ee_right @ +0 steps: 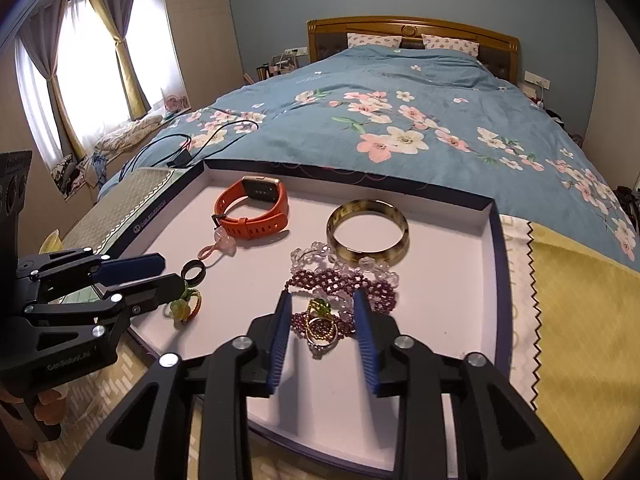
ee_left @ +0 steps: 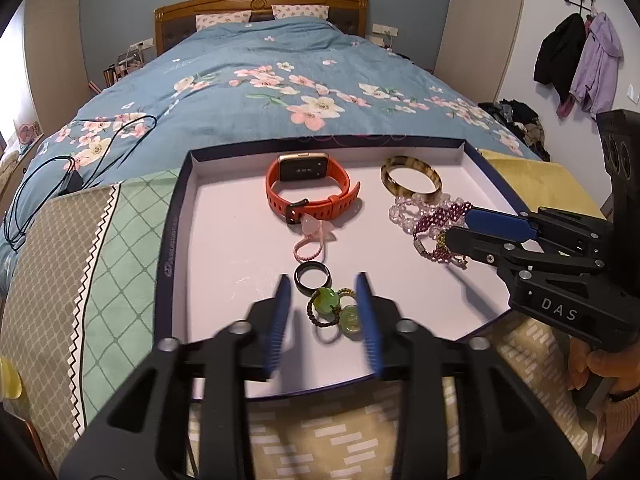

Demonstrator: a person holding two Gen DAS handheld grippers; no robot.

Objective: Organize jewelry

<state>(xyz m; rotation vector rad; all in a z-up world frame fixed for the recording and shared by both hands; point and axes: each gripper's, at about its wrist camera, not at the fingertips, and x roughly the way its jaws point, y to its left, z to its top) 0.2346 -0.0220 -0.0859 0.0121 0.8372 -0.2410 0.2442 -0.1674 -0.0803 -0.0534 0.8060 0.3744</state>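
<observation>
A white tray (ee_left: 224,240) with a dark rim lies on the bed's foot. In it are an orange smartwatch (ee_left: 308,192), an amber bangle (ee_left: 411,179), a clear bead bracelet (ee_left: 408,210), purple bead bracelets (ee_left: 436,224), a pink charm loop (ee_left: 310,242), a black ring (ee_left: 313,277) and green bead rings (ee_left: 330,308). My left gripper (ee_left: 324,286) is open, its fingers either side of the green rings. My right gripper (ee_right: 322,302) is open around a purple bracelet and gold ring (ee_right: 320,326). The right gripper also shows in the left wrist view (ee_left: 456,220).
The tray (ee_right: 496,264) rests on patterned cloths, green and beige at left (ee_left: 100,240) and yellow at right (ee_right: 580,320). A black charger cable (ee_left: 68,168) lies on the blue floral duvet (ee_left: 280,80) behind. Coats (ee_left: 576,60) hang on the right wall.
</observation>
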